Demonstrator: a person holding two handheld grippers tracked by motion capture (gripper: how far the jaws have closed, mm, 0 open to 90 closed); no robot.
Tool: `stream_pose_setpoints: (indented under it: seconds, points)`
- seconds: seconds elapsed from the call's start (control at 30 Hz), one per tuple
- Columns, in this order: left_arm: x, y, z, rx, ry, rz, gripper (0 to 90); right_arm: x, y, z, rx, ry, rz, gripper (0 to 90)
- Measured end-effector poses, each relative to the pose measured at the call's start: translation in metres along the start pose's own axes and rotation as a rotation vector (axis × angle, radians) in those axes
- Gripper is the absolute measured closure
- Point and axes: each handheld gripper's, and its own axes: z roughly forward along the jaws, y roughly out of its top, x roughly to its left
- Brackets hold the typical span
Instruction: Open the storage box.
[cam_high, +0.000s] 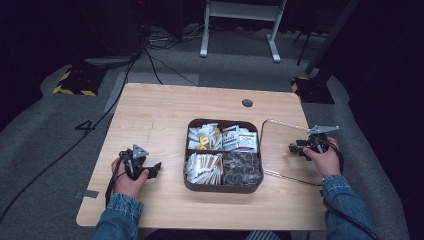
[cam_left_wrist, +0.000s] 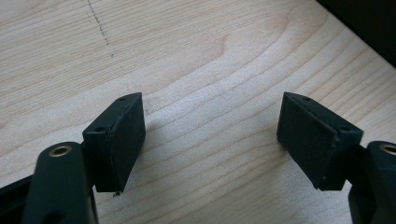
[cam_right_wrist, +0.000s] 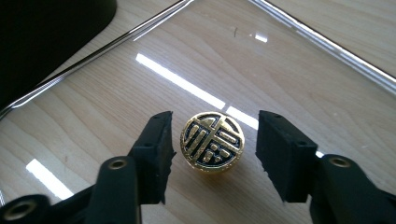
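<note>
A dark square box (cam_high: 222, 188) with four compartments sits mid-table, holding packets and sachets. To its right a clear lid (cam_high: 280, 145) lies flat on the wood. The lid (cam_right_wrist: 289, 60) has a round gold-and-black knob (cam_right_wrist: 212, 142) at its middle. My right gripper (cam_high: 296, 148) is down at that knob. In the right gripper view it (cam_right_wrist: 212, 135) stands open with one jaw on each side of the knob; a small gap shows on the right side. My left gripper (cam_high: 154, 169) rests left of the box, open (cam_left_wrist: 210, 126) over bare wood.
The table (cam_high: 160, 115) is light wood with a round cable hole (cam_high: 247, 103) at the back. Cables (cam_high: 150, 55) and a white stand (cam_high: 240, 25) are on the grey floor beyond. A dark shape (cam_right_wrist: 46, 32) sits beside the lid's edge.
</note>
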Motion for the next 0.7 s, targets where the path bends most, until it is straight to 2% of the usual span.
stream_pose_setpoints:
  seconds: [0.27,0.37,0.4,0.43,0.47,0.53,0.7]
  points:
    - [0.000,0.000,0.000,0.000,0.000,-0.001,24.0,0.007,0.008,-0.015,-0.070,-0.041,0.024,41.0]
    - [0.000,0.000,0.000,0.004,-0.004,0.000,24.0,0.014,0.015,-0.024,-0.104,-0.036,0.037,41.5]
    - [0.000,0.000,0.000,0.004,-0.007,0.000,23.9,0.020,0.022,-0.029,-0.124,-0.028,0.039,42.1]
    - [0.000,0.000,0.000,0.004,-0.007,0.000,23.8,0.020,0.022,-0.029,-0.124,-0.028,0.039,42.1]
    - [0.001,0.001,0.000,0.004,-0.006,0.002,23.6,0.029,0.031,-0.033,-0.143,-0.014,0.034,42.1]
    - [0.001,0.002,0.001,0.004,-0.008,0.005,23.5,0.034,0.035,-0.035,-0.153,-0.007,0.028,42.1]
    - [0.000,0.003,0.002,0.006,-0.007,0.002,23.4,0.071,0.064,-0.038,-0.206,0.056,-0.024,41.6]
